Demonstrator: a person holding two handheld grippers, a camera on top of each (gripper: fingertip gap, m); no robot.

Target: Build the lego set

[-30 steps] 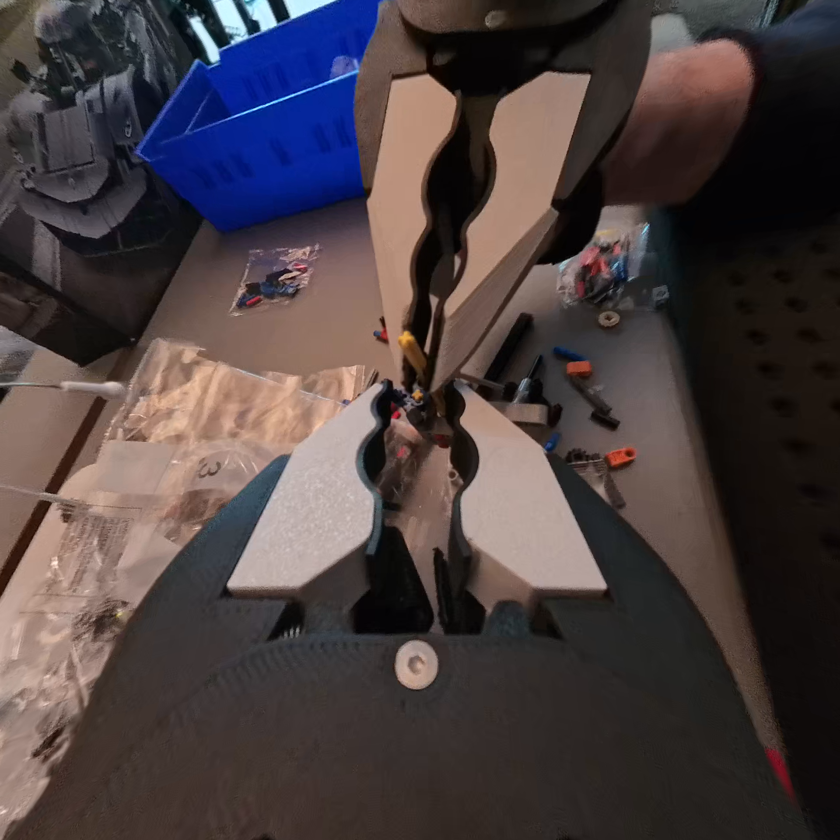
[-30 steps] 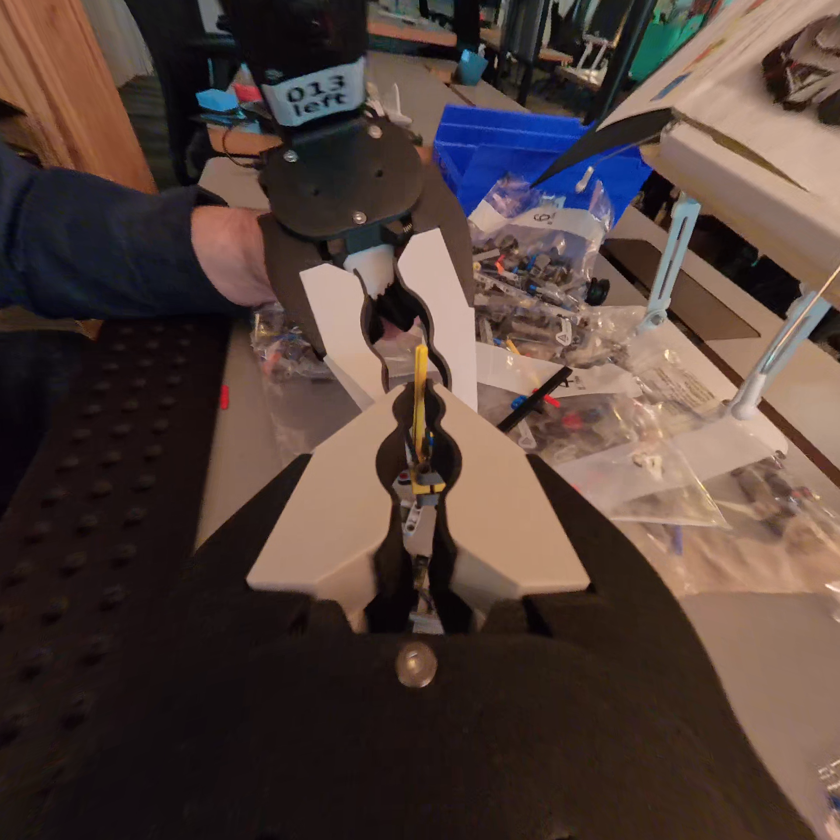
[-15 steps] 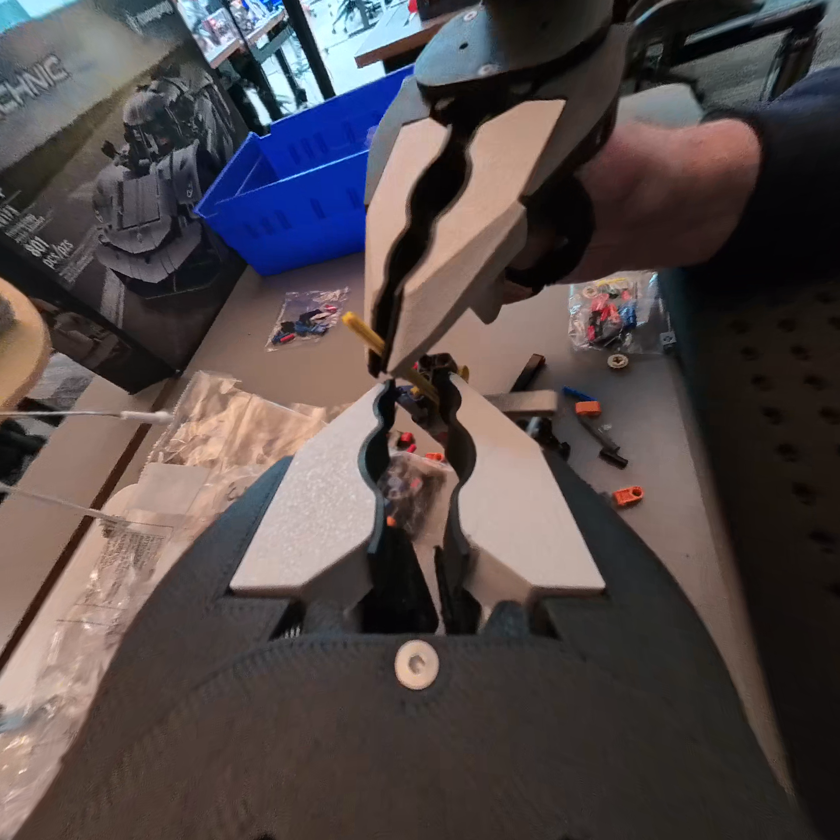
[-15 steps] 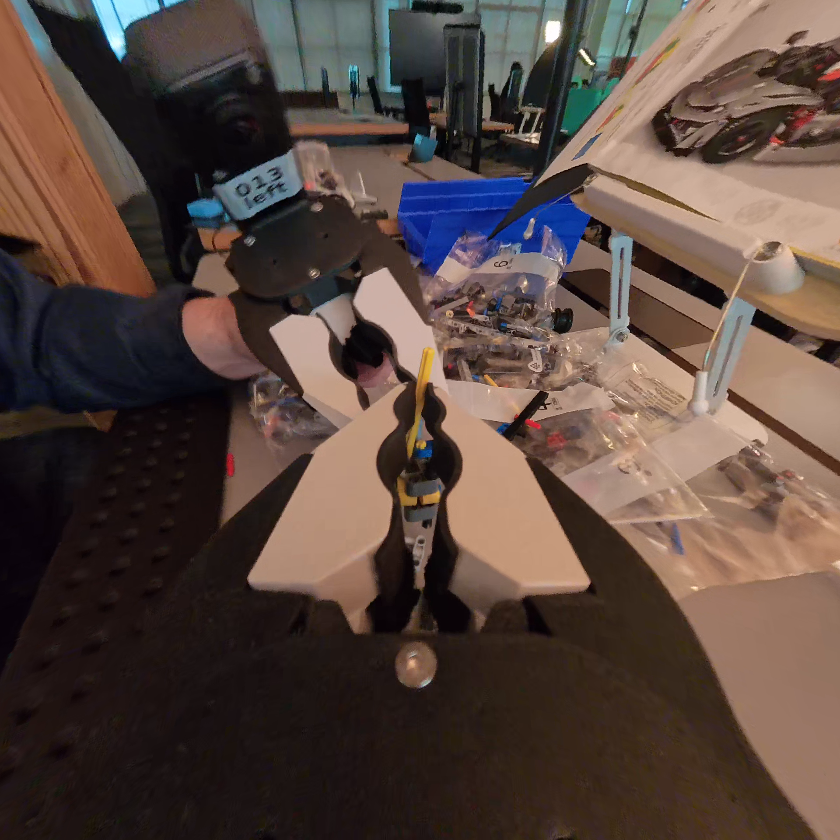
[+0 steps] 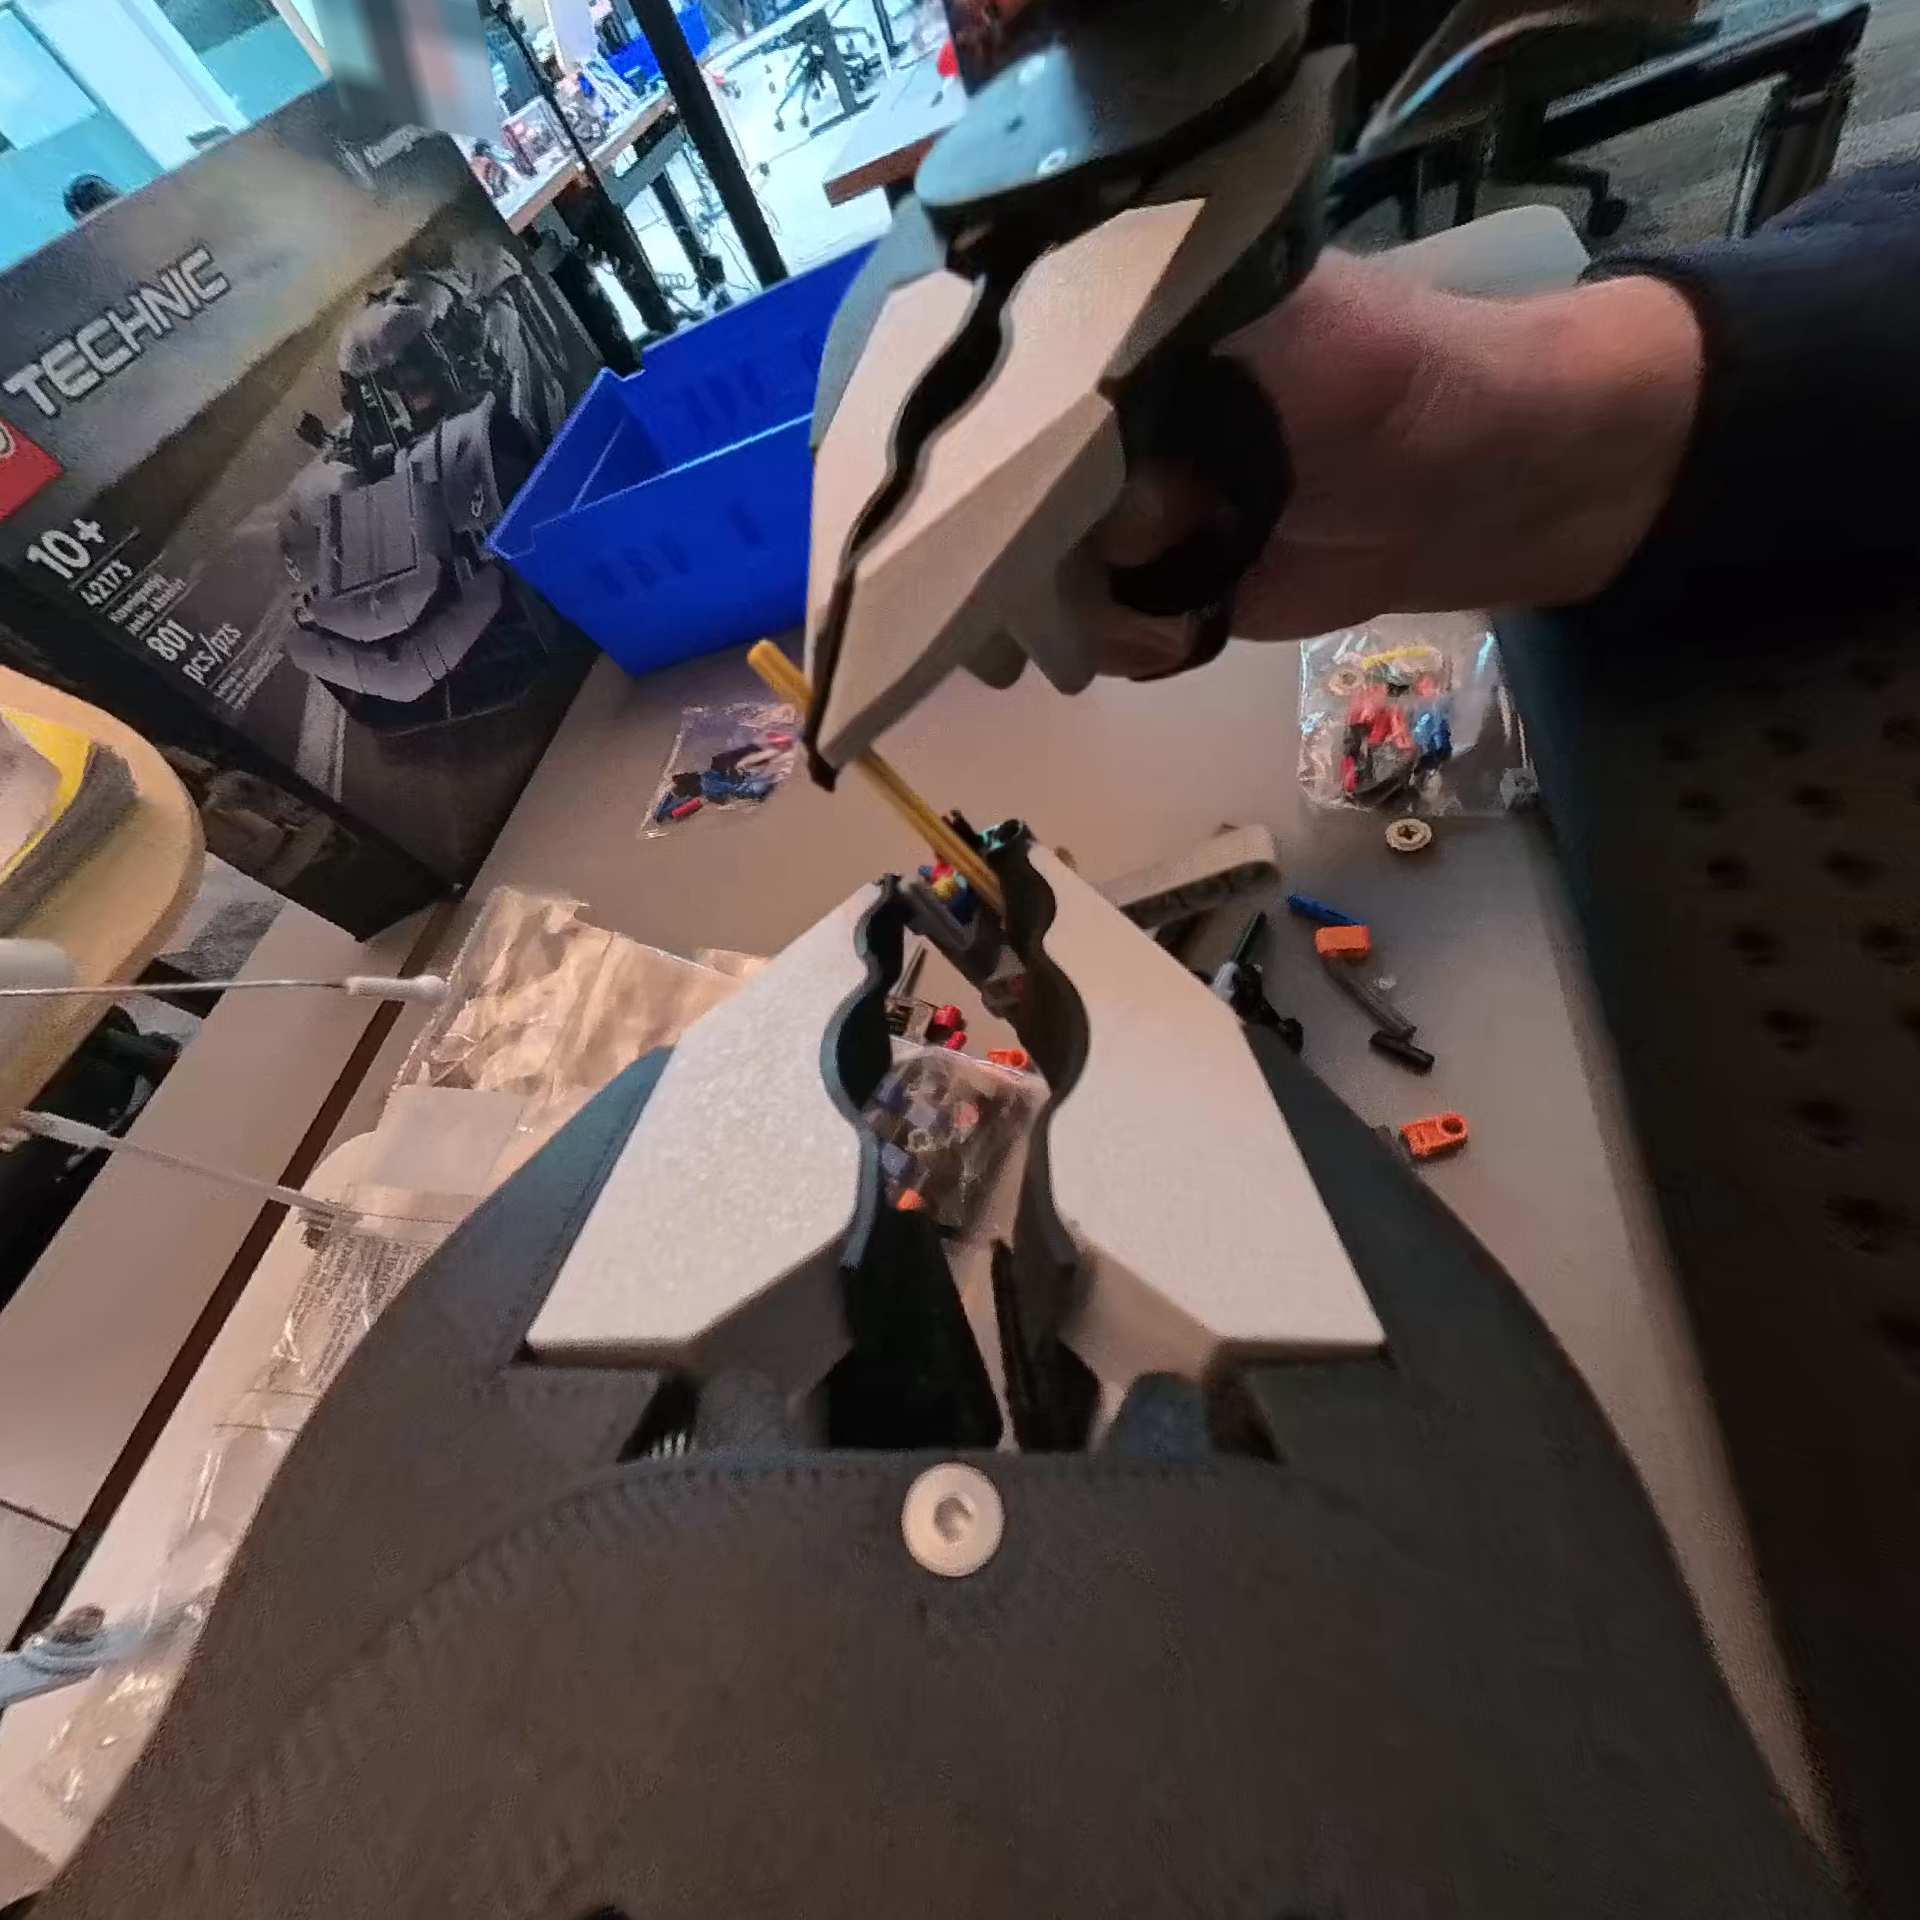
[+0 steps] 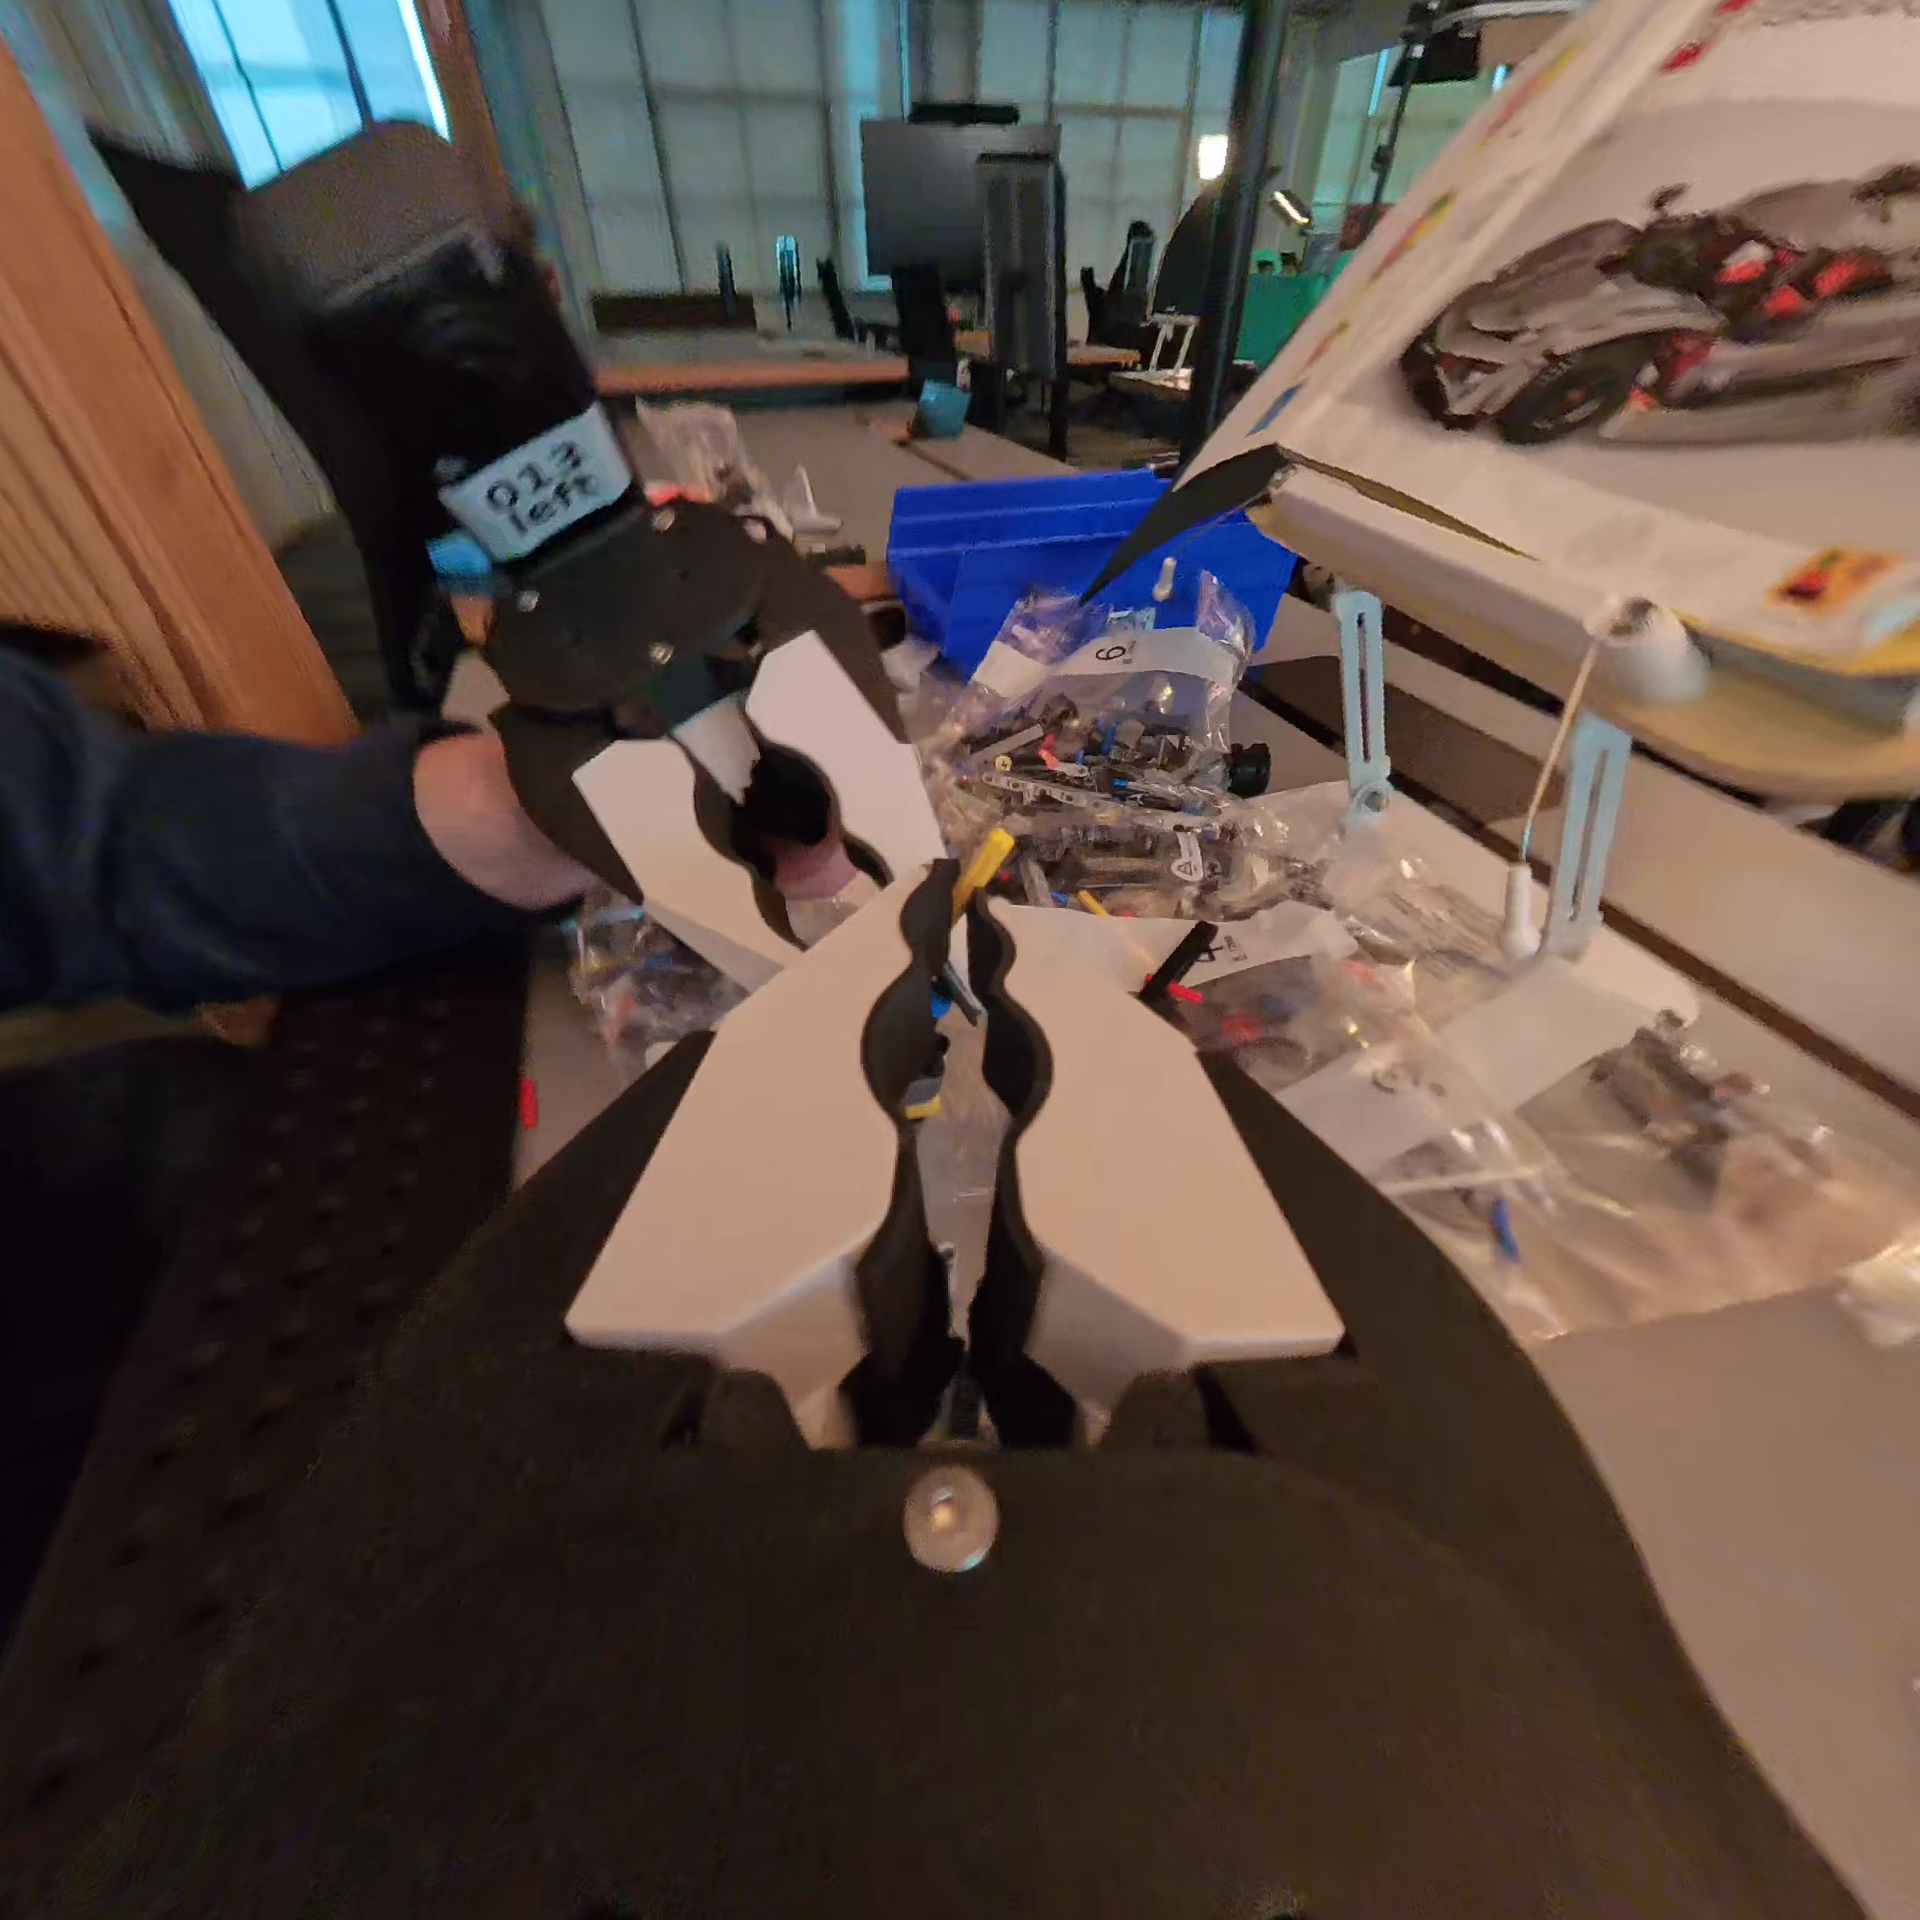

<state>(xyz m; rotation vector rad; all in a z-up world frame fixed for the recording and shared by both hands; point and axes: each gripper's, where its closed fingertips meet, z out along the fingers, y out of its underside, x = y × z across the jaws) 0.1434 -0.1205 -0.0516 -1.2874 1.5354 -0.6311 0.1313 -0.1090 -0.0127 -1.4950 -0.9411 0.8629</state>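
Observation:
My left gripper (image 5: 956, 883) is shut on a small grey Lego assembly (image 5: 951, 920) with blue, red and yellow bits at its fingertips. My right gripper (image 5: 821, 764) comes in from above, tilted, and is shut on a thin yellow axle (image 5: 894, 790) whose lower end reaches into that assembly. In the right wrist view the axle (image 6: 985, 854) sticks out past my right gripper (image 6: 961, 899), and part of the assembly (image 6: 948, 995) shows between its fingers. The left gripper (image 6: 831, 904) faces it, tip to tip. Both are held above the grey table (image 5: 1143, 748).
A blue bin (image 5: 707, 499) and a dark Lego box (image 5: 260, 499) stand at the back. Bags of parts (image 5: 1392, 727) and loose pieces (image 5: 1351, 987) lie on the right; crumpled plastic bags (image 5: 540, 997) lie on the left. An instruction booklet (image 6: 1610, 364) rests on a stand. The tips of both grippers are at nearly the same place.
Both grippers have risen off the table and tilted. The right gripper went from pointing straight down to slanting, so the yellow axle now leans into the assembly.

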